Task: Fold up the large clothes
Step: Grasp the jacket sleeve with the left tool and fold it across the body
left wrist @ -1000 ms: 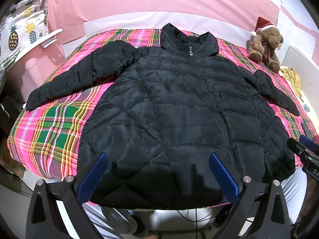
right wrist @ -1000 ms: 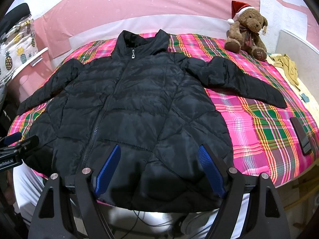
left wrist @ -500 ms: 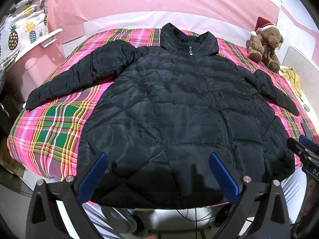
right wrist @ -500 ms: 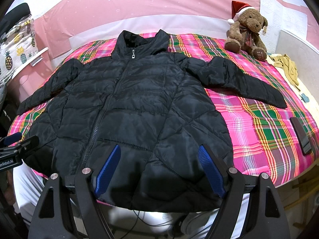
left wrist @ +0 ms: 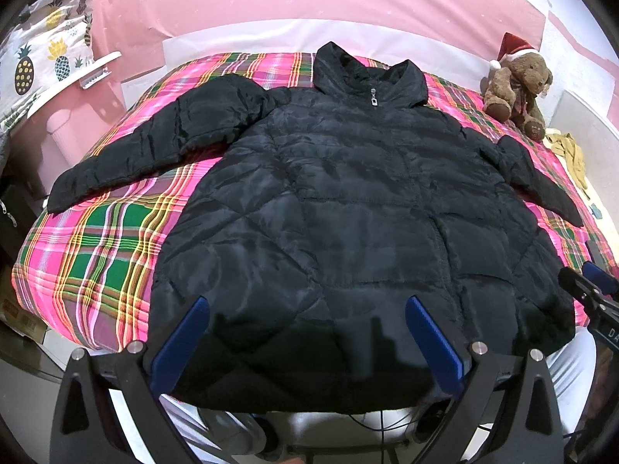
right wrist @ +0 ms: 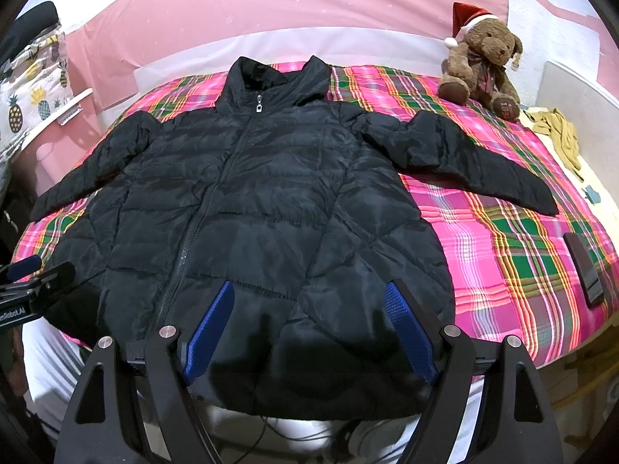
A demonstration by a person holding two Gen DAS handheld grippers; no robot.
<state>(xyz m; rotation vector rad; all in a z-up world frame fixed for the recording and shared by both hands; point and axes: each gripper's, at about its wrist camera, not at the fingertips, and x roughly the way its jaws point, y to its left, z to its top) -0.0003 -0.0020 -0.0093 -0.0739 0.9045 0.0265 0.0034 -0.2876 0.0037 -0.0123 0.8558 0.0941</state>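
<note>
A black quilted puffer jacket (left wrist: 348, 208) (right wrist: 263, 201) lies flat and zipped on the plaid bedcover (left wrist: 100, 247) (right wrist: 514, 239), collar at the far end and both sleeves spread outward. Its hem hangs over the near bed edge. My left gripper (left wrist: 307, 305) hovers open above the hem, blue pads wide apart with nothing between them. My right gripper (right wrist: 309, 294) is open too, above the hem on the jacket's other half. Each gripper shows at the side edge of the other's view.
A brown teddy bear (right wrist: 479, 65) in a red hat sits at the bed's far right corner. A dark phone (right wrist: 584, 266) lies on the cover at right. Yellowish cloth (right wrist: 561, 131) rests beyond the bed's right side. A pineapple-print fabric (left wrist: 42, 62) hangs at left.
</note>
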